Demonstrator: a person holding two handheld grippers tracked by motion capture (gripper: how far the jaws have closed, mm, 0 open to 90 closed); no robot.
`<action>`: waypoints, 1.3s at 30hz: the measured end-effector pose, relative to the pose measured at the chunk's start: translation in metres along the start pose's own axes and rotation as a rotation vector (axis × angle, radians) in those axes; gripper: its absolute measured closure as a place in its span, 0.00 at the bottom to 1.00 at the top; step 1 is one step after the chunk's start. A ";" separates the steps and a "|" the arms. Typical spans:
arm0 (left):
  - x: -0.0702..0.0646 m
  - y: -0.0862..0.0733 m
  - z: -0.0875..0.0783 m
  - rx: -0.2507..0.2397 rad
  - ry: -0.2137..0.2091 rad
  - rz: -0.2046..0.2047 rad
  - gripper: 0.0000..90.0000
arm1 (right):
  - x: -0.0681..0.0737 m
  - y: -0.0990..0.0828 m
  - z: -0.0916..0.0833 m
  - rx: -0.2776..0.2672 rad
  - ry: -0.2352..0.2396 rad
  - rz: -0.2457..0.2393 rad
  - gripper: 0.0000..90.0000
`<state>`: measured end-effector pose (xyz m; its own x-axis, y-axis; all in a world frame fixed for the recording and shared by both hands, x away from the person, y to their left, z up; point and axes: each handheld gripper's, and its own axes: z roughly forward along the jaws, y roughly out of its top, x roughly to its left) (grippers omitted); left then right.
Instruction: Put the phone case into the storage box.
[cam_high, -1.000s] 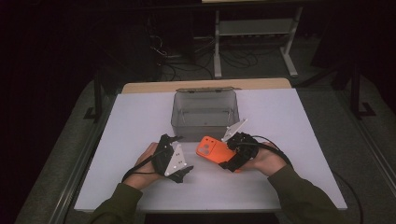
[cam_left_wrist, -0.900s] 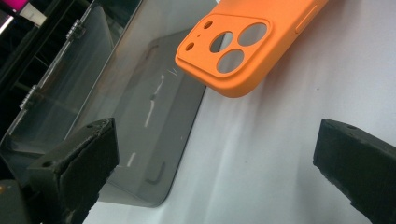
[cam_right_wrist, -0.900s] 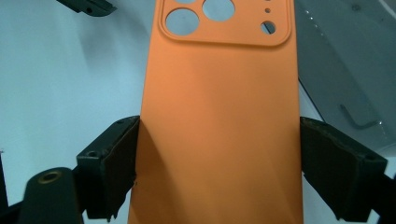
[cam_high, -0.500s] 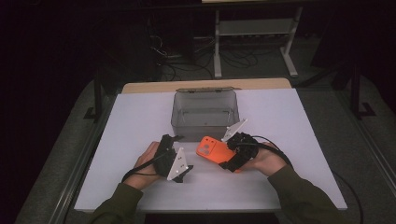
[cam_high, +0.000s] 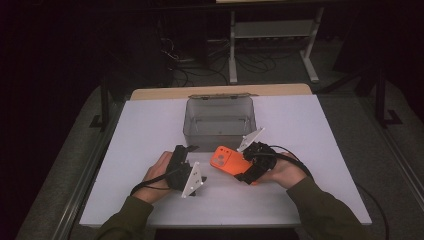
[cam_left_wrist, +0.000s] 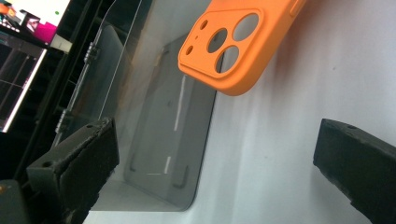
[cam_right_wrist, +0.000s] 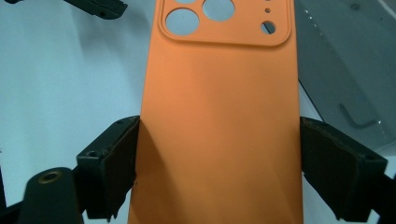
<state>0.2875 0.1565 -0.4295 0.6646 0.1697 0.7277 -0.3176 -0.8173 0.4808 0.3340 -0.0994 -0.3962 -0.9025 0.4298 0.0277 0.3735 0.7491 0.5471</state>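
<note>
The right gripper clamped the orange phone case by its long edges; it looked light, bendy; the left gripper gaped empty.

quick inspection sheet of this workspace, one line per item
surface: white table, bare around the work
job's things: orange phone case held above the table in front of the clear box, camera cutouts toward the left gripper; box looks empty
clutter: nothing seen
grippers: right gripper shut on the case's long edges; left gripper open, holding nothing
cables: black cable loops from the right gripper; another trails from the left
surroundings: dark room, metal stand and floor cables behind the table
</note>
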 end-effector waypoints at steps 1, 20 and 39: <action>0.000 0.000 0.000 0.001 0.004 0.007 0.00 | 0.000 0.000 0.000 0.000 0.000 0.000 0.17; -0.007 0.002 0.001 0.029 0.065 0.148 0.00 | 0.000 0.000 0.000 0.000 -0.001 -0.001 0.17; -0.014 0.004 0.003 0.042 0.127 0.279 0.00 | -0.001 0.000 0.000 0.001 0.001 0.007 0.17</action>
<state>0.2792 0.1498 -0.4390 0.4648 0.0010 0.8854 -0.4460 -0.8636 0.2351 0.3344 -0.1000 -0.3961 -0.9002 0.4343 0.0326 0.3801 0.7468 0.5458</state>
